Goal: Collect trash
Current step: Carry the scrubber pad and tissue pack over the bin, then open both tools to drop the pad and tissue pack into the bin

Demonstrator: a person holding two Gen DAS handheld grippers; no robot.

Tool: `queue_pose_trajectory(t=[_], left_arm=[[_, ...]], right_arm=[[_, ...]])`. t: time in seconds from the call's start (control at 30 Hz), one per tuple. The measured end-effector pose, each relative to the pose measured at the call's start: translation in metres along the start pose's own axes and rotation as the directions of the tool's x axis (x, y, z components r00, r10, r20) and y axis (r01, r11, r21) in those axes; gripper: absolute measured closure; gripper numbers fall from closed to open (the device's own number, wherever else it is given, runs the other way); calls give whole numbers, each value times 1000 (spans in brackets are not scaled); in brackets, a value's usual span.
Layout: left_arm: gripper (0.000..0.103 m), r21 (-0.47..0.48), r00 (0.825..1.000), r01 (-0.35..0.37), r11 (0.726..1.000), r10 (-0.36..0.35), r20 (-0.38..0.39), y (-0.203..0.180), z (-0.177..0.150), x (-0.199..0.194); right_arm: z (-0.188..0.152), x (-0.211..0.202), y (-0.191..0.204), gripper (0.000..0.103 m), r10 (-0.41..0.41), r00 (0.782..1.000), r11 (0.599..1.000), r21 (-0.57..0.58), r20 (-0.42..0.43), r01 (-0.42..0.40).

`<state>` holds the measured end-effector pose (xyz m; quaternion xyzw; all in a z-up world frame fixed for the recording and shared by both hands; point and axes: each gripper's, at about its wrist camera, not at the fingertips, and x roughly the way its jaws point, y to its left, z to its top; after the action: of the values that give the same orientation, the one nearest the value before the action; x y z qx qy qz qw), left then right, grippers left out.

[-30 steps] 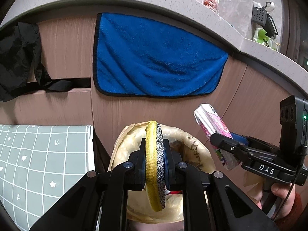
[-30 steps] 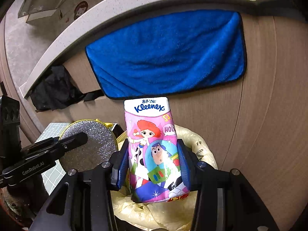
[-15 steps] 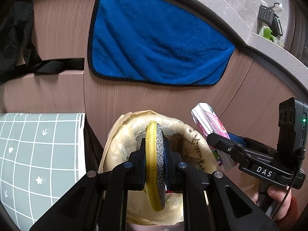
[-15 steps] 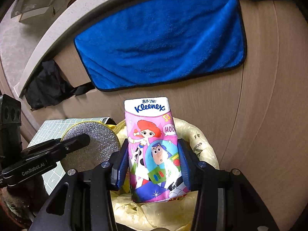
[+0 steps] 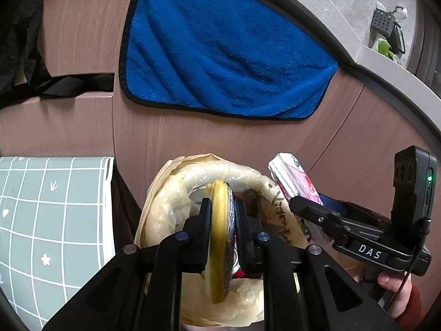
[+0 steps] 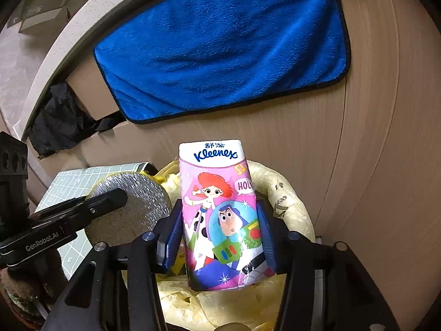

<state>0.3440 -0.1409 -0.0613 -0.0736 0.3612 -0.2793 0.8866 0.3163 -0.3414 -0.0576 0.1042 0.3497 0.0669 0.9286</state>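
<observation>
Both grippers have sunk closer to the bin bag (image 5: pixel 176 193), and their jaws have just been opening. On the left gripper (image 5: pixel 220 215) the jaws stand slightly apart, the round scouring pad (image 5: pixel 220 237) blurred between them over the bag's mouth; whether the fingers (image 5: pixel 202 226) still pinch it I cannot tell. On the right gripper (image 6: pixel 220 231) a gap shows beside the left finger, with the tissue pack (image 6: pixel 220 215) upright between them above the bag. Behind hangs a blue towel (image 6: pixel 226 44).
</observation>
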Motion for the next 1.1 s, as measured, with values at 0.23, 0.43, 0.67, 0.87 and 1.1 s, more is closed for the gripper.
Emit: queue_pose_trajectory(t=[0.23,0.43,0.67,0.87,1.1], left_arm=[[45,-9,1000,26,1000,-26,-3,1,1,-2],[32,-16,1000,5,1000,-5,9,0,0,-11],[28,-18,996,-74,997,75,55,4,-1,-35],[28,14,978,-183,983,181,108,5,-11,-76],[28,64,926,-329,942,309,217,-18,-45,-155]], right_arm=[[-3,-1,0,53,-21,1000,1000,5,-1,21],[-2,-10,3,53,5,1000,1000,9,24,-5],[-4,-30,5,52,26,998,999,37,59,-29],[-12,-60,15,47,68,993,995,61,97,-74],[-45,-116,61,43,18,990,998,-64,137,-9]])
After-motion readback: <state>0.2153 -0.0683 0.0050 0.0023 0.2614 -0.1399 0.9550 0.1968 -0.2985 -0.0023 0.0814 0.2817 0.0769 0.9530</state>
